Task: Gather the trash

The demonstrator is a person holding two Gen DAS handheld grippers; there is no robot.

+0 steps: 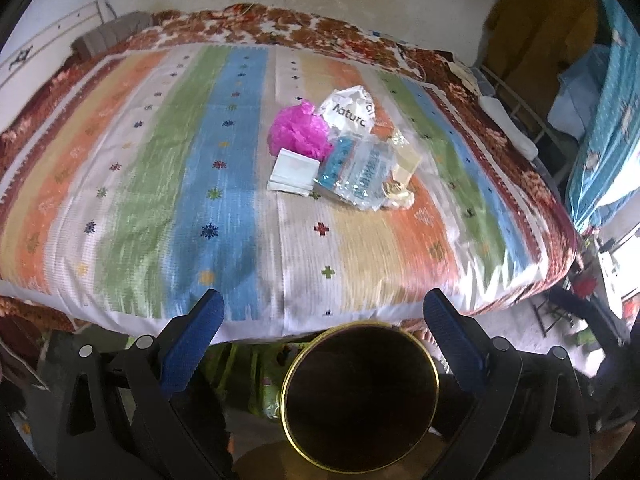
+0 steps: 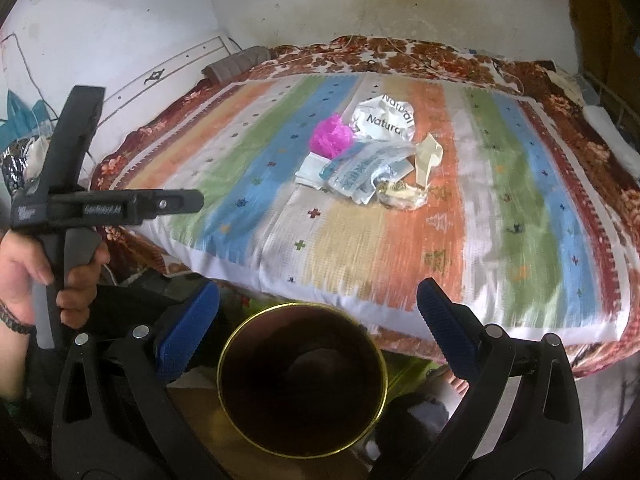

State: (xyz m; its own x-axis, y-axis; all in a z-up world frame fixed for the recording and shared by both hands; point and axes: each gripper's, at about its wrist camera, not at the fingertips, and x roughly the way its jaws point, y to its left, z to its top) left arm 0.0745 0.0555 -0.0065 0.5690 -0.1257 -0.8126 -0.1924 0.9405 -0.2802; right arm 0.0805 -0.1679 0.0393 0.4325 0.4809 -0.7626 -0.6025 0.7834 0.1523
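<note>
Both hand-held grippers hang wide and empty at the foot of the bed: the left hand-held gripper (image 1: 322, 312) spreads its ribbed blue pads (image 1: 192, 346) either side of a round bin (image 1: 360, 400), and the right hand-held gripper (image 2: 318, 304) does the same from its own angle, with the left hand (image 2: 36, 280) on its tool's handle at the edge of that view. The bin is dark inside with a thin brassy rim, smooth and hard-looking, set low just in front of the mattress edge. Out past it, the striped bedspread (image 1: 168, 168) looks woven, soft and a little springy, and the trash sits together near its middle, well apart from both tools. There's a crinkly pink plastic wad (image 1: 298, 130), a crumpled white printed bag (image 1: 350, 110), a flat pale folded card or box (image 1: 292, 170), a clear glossy wrapper with blue print (image 1: 356, 176) and a yellowish scrap (image 1: 404, 176) touching it. The risks, as I read it: thin film is slippery and could slide out of the pads, or one pinch could drag overlapping neighbours along and drop them short of the bin. The flat card lies flush on soft cloth, so a grip there could catch bedspread instead. Light pieces may also miss the rim when released.
</note>
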